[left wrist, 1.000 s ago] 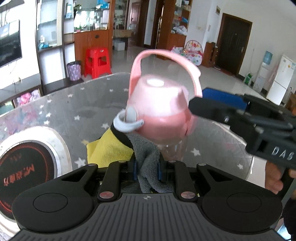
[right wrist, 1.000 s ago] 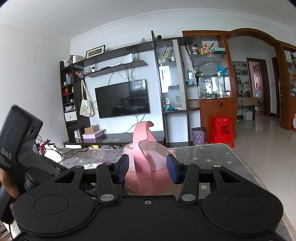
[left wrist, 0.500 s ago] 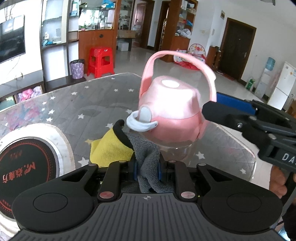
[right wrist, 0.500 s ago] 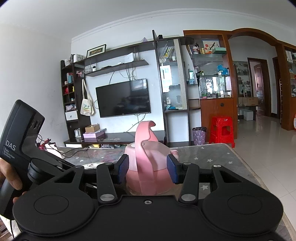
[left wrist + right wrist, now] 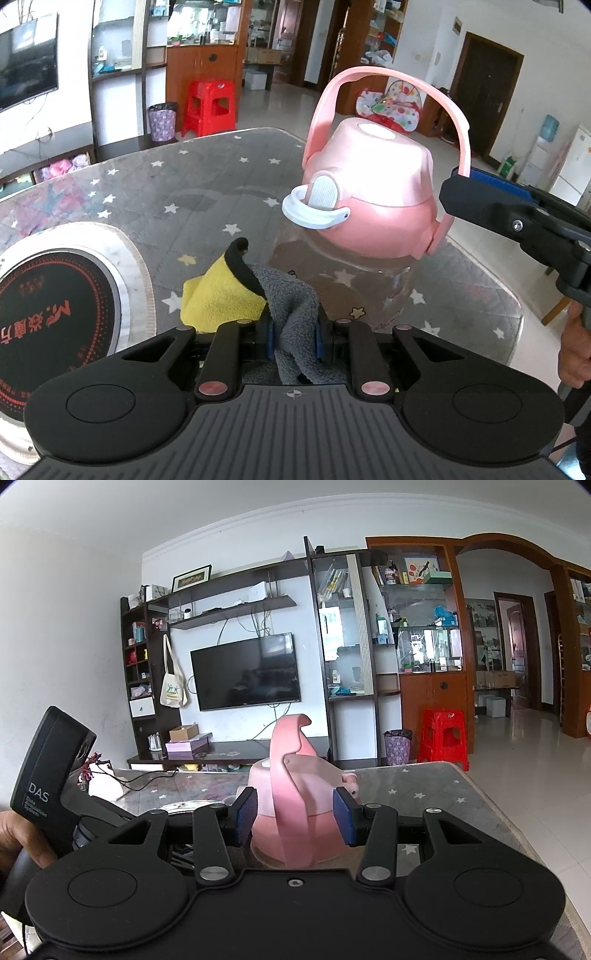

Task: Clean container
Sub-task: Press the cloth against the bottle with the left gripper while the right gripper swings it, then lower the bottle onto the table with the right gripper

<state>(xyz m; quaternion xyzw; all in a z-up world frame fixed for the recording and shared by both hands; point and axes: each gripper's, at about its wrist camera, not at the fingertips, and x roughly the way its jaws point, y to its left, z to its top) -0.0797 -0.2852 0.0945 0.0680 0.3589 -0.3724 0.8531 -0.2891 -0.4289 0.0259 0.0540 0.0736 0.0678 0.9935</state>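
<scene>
Between the left gripper [image 5: 293, 341] pads: one folded cloth [image 5: 291, 314], grey fleece with a yellow face and black trim, clamped tight and drooping forward over the table [image 5: 207, 177]. Just beyond the cloth: one water bottle [image 5: 373, 206], clear body, pink domed lid, pale spout cap, pink carry handle arched overhead; it stands at the table's right edge. Right gripper [image 5: 297, 818]: blue pads [image 5: 246, 814] set against either side of the pink lid, holding the bottle. Whether the cloth touches the bottle's clear wall cannot be told. Table: grey, star-printed. Left of the cloth: one round induction hob [image 5: 48, 314], black glass, red lettering. Background: red stool [image 5: 210, 107], television [image 5: 245, 672].
</scene>
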